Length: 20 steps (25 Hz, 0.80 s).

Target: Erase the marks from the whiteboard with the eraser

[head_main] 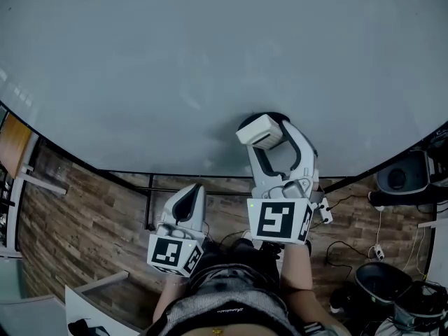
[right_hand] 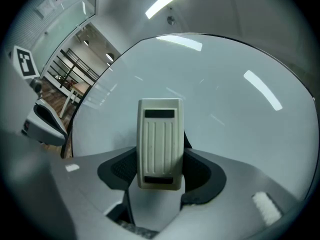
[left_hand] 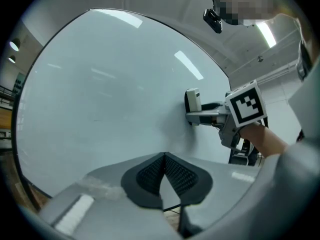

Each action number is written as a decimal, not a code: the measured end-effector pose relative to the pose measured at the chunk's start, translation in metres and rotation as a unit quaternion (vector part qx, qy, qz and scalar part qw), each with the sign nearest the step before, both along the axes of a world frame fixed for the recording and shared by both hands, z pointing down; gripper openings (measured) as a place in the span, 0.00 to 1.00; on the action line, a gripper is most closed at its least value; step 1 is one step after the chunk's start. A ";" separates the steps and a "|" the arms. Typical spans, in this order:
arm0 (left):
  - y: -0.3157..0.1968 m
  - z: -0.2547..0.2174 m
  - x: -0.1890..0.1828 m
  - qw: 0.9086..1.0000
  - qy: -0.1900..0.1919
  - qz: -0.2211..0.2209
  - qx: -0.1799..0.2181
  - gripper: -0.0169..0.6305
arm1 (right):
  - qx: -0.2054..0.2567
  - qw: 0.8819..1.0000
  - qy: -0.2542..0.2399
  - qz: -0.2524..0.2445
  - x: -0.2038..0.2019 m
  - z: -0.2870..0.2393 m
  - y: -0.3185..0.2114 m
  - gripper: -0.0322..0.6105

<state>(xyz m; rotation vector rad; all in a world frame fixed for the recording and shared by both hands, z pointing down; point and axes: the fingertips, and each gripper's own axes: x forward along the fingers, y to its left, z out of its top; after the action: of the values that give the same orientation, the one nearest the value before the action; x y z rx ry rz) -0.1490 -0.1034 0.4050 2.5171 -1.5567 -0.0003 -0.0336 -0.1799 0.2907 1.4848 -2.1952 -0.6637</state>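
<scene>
right gripper (right_hand: 159, 176) pinches the eraser (right_hand: 159, 139), seemingly touching the whiteboard (head_main: 175, 61); left gripper (left_hand: 164, 170) pressed together, off the board.

Eraser look: the eraser (right_hand: 160, 144) is a cream plastic block with a ribbed back and a dark slot at each end.
Eraser state: clamped lengthwise between the jaws of the right tool (right_hand: 160, 174).
Eraser place: flat side against the whiteboard (head_main: 175, 61), low on it and near the dark bottom frame.
Whiteboard look: broad, upright, pale grey-blue, glossy, streaked with ceiling-light reflections.
</scene>
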 end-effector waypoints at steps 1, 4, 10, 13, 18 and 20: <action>-0.001 -0.001 0.008 1.000 0.000 0.002 0.001 0.03 | -0.001 1.000 -0.002 -0.002 0.006 0.001 0.001 0.46; -0.005 -0.002 0.030 1.000 -0.001 0.009 -0.002 0.03 | -0.002 1.000 -0.003 0.004 0.028 0.004 -0.002 0.46; -0.013 0.004 0.073 0.999 -0.003 0.033 -0.002 0.03 | -0.003 1.000 -0.002 0.028 0.080 0.009 -0.008 0.46; -0.014 0.008 0.100 0.999 -0.003 0.043 -0.006 0.03 | -0.005 0.999 -0.011 0.047 0.114 0.012 -0.012 0.46; -0.013 0.012 0.151 0.999 -0.004 0.043 -0.005 0.03 | -0.007 0.997 -0.026 0.079 0.191 0.016 -0.015 0.46; -0.009 0.012 0.160 0.999 -0.005 0.046 -0.003 0.03 | -0.006 0.995 -0.037 0.095 0.213 0.017 -0.013 0.46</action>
<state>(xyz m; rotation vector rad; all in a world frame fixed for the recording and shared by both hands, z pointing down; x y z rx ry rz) 0.0107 -0.1128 0.4170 2.5843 -1.4418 0.0309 0.1799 -0.1932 0.3076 1.7095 -2.0728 -0.5395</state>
